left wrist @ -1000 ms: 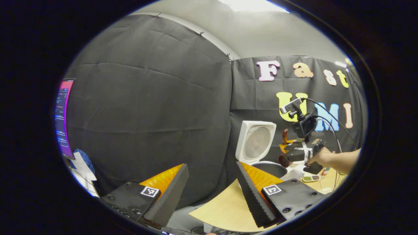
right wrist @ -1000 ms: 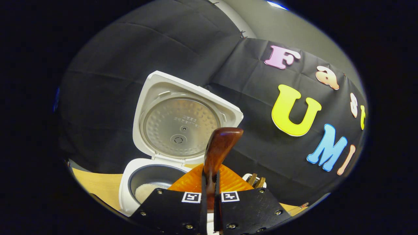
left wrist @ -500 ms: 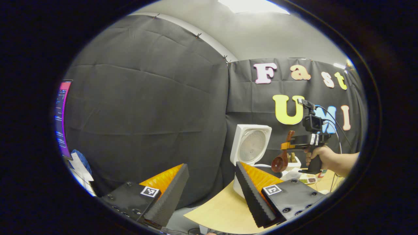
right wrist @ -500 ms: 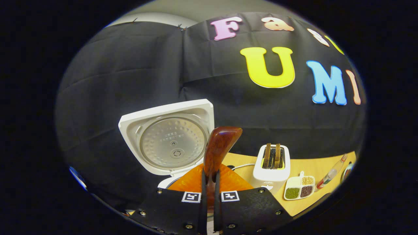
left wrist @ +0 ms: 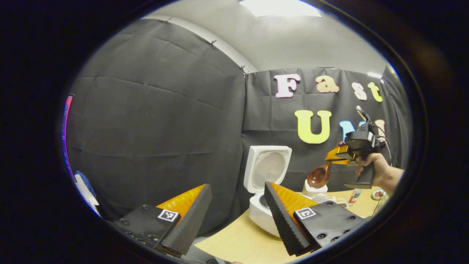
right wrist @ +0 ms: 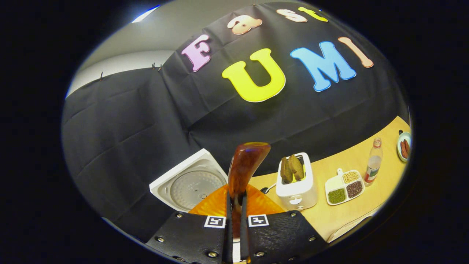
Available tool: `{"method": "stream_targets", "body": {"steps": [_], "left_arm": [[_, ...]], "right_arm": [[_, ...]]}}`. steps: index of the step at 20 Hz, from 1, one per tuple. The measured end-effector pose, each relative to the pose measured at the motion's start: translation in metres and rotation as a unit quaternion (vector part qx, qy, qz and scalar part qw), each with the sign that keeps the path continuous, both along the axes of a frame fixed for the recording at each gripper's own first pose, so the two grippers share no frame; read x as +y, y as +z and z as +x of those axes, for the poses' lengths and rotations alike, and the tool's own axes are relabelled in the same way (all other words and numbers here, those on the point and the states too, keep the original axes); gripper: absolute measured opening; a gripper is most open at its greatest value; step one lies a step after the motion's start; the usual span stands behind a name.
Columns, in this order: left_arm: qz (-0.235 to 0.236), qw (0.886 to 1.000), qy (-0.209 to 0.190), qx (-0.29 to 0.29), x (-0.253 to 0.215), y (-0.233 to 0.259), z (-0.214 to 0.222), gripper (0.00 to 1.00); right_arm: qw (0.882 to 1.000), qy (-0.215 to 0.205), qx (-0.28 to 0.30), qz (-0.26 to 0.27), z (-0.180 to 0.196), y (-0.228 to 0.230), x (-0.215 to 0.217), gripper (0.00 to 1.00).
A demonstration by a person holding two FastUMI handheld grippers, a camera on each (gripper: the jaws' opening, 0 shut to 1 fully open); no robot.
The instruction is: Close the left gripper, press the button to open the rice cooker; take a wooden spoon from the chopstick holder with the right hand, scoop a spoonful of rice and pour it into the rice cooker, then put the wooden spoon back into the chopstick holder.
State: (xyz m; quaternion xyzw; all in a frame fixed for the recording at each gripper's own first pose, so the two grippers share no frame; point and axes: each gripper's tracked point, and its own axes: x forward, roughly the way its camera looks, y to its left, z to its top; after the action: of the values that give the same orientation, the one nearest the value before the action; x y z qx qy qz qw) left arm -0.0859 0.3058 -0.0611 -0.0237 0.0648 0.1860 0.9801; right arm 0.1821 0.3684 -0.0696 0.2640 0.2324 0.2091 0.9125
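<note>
The white rice cooker [left wrist: 261, 214] stands open on the table with its lid [left wrist: 267, 167] upright; its lid [right wrist: 190, 183] also shows low in the right gripper view. My right gripper [right wrist: 234, 200] is shut on the wooden spoon, whose handle [right wrist: 248, 161] sticks up between the fingers. In the left gripper view a hand holds that gripper [left wrist: 346, 152] in the air, and the spoon's bowl [left wrist: 318, 176] hangs just above the white chopstick holder [left wrist: 314, 189]. The holder [right wrist: 296, 185] has brown wooden utensils in it. My left gripper [left wrist: 237, 189] is open and holds nothing, left of the cooker.
A divided dish of grains [right wrist: 343, 185], a small bottle [right wrist: 372, 165] and a plate [right wrist: 403, 145] sit on the wooden table [right wrist: 348, 216] right of the holder. A lit monitor [left wrist: 66, 139] stands at the far left. Black cloth walls close in behind.
My right gripper has swung up and to the right with the spoon, from over the cooker pot to above the chopstick holder. The left gripper stays open and has turned slightly.
</note>
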Motion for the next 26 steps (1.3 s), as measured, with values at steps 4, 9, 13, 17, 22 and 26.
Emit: {"method": "stream_targets", "body": {"steps": [4, 9, 13, 17, 22, 26], "left_arm": [[0.002, 1.0, -0.014, -0.01, -0.02, 0.01, 0.014, 0.96], [0.003, 0.999, -0.03, -0.022, -0.047, 0.021, 0.031, 0.99], [0.005, 0.999, -0.044, -0.027, -0.071, 0.027, 0.046, 0.99], [-0.002, 0.997, -0.065, -0.035, -0.102, 0.034, 0.061, 0.99], [-0.004, 0.995, -0.094, -0.04, -0.144, 0.043, 0.081, 0.99], [0.003, 0.992, -0.114, -0.049, -0.175, 0.052, 0.095, 0.95]], "right_arm": [[1.0, -0.025, 0.003, 0.005, -0.003, 0.004, -0.048, 0.08], [0.998, -0.062, 0.003, 0.001, -0.004, 0.004, -0.114, 0.08], [0.995, -0.099, -0.006, -0.024, -0.01, 0.001, -0.172, 0.08], [0.99, -0.132, -0.004, -0.043, -0.014, -0.002, -0.228, 0.08], [0.983, -0.167, -0.006, -0.07, -0.018, -0.006, -0.295, 0.08], [0.977, -0.195, -0.01, -0.088, -0.025, -0.01, -0.347, 0.08]]}}
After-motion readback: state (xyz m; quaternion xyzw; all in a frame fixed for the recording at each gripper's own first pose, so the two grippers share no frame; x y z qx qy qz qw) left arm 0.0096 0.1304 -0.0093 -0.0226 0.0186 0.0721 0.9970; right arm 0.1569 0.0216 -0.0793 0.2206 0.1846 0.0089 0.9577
